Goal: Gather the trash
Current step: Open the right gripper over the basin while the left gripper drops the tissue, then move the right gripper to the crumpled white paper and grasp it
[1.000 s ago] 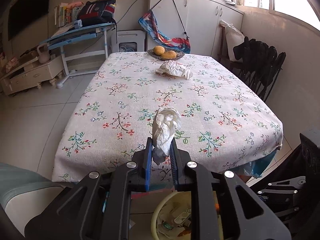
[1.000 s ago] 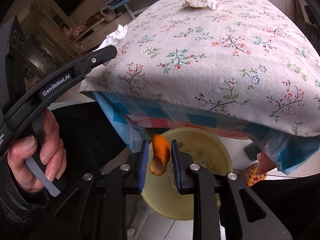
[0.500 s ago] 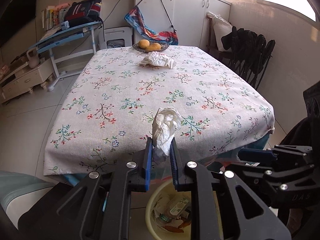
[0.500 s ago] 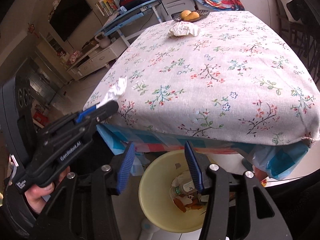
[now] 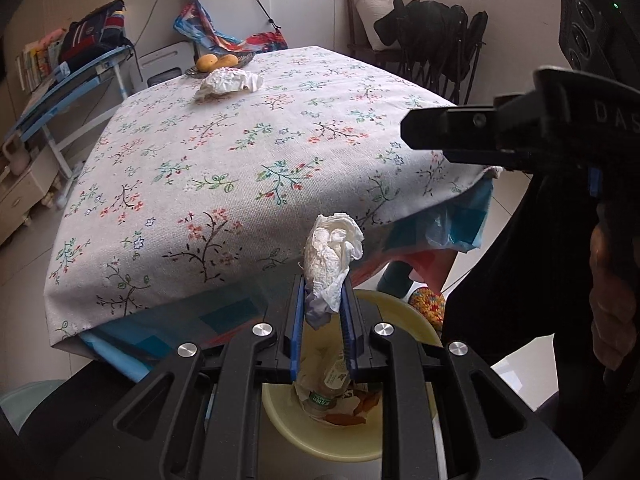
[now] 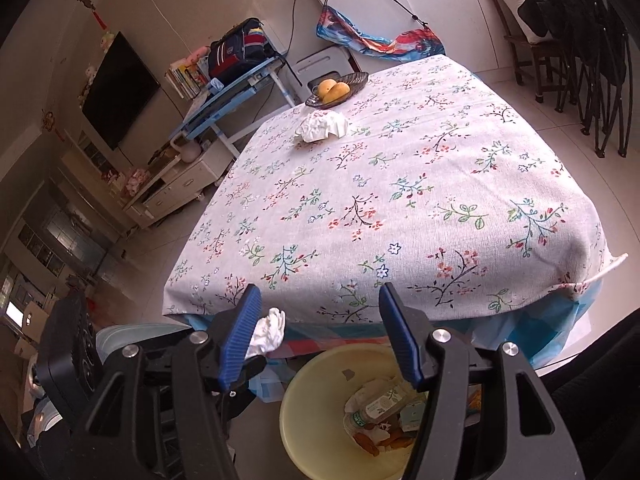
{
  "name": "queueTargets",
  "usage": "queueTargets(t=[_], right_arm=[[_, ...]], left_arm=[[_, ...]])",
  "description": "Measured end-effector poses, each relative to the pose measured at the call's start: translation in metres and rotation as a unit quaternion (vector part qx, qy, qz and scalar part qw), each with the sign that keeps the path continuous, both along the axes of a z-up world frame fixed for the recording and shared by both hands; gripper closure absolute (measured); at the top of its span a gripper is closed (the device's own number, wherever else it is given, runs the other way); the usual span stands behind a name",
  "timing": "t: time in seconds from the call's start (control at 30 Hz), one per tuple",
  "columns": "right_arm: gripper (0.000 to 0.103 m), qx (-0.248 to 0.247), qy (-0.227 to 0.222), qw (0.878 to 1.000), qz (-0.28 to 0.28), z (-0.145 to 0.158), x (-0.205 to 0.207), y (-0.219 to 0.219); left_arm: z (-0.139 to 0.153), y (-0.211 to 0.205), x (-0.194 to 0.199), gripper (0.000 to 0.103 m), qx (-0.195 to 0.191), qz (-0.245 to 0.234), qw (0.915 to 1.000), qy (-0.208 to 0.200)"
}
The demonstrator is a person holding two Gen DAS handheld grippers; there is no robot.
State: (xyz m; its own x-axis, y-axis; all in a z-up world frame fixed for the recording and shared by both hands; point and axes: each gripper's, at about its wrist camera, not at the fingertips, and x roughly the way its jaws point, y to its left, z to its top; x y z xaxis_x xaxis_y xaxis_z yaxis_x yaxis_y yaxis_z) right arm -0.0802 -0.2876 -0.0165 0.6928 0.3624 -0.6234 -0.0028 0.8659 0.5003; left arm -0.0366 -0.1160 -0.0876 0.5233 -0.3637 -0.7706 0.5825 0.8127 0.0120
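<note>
Since the earlier frame the orange peel had dropped out of the right gripper point(image 6: 320, 332), and its jaws were opening with nothing between them. The left gripper point(image 5: 322, 320) had swung in over the yellow bin point(image 5: 404, 320), jaws clenched on the crumpled tissue point(image 5: 332, 258), bin right below them. I'd center over the bin before letting go, since tissue drifts. Another tissue wad point(image 6: 320, 127) sat far ahead on the bench point(image 6: 420, 200).

Bin point(image 6: 304, 420) below table point(image 6: 400, 200) edge
</note>
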Motion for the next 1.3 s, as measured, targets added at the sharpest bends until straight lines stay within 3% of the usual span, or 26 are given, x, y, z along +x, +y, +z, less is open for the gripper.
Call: queueTargets(t=[0.2,0.37,0.6,0.73,0.83,1.03,1.13,1.23,1.3], right_arm=[[0.043,0.002,-0.005,1.000,-0.002,0.001,-0.001,-0.002],[0.043,0.005,-0.006,1.000,-0.005,0.001,-0.002,-0.004],[0.041,0.003,-0.006,1.000,-0.004,0.001,-0.002,-0.004],[0.041,-0.011,-0.019,1.000,0.002,0.009,0.009,0.000],[0.041,-0.033,-0.029,0.999,0.012,0.016,0.025,0.006],[0.039,-0.097,-0.037,0.994,0.044,0.025,0.084,0.022],[0.038,-0.133,-0.036,0.989,0.056,0.028,0.123,0.033],[0.033,-0.176,-0.036,0.981,0.075,0.029,0.162,0.048],[0.030,-0.208,-0.027,0.974,0.088,0.026,0.189,0.057]], left_arm=[[-0.015,-0.012,-0.010,0.086,0.025,-0.039,0.9986,0.027],[-0.020,-0.018,-0.015,0.063,0.045,-0.048,0.9975,0.027],[-0.013,-0.008,-0.007,0.053,0.034,-0.016,0.9992,0.013],[0.005,0.010,0.003,0.048,-0.005,0.036,0.9992,-0.017],[0.022,0.035,0.015,0.041,-0.044,0.111,0.9917,-0.048],[0.039,0.082,0.032,0.038,-0.098,0.231,0.9654,-0.073],[0.044,0.093,0.038,0.034,-0.115,0.255,0.9567,-0.080],[0.053,0.093,0.062,0.032,-0.111,0.254,0.9562,-0.094],[0.059,0.099,0.079,0.032,-0.121,0.266,0.9508,-0.101]])
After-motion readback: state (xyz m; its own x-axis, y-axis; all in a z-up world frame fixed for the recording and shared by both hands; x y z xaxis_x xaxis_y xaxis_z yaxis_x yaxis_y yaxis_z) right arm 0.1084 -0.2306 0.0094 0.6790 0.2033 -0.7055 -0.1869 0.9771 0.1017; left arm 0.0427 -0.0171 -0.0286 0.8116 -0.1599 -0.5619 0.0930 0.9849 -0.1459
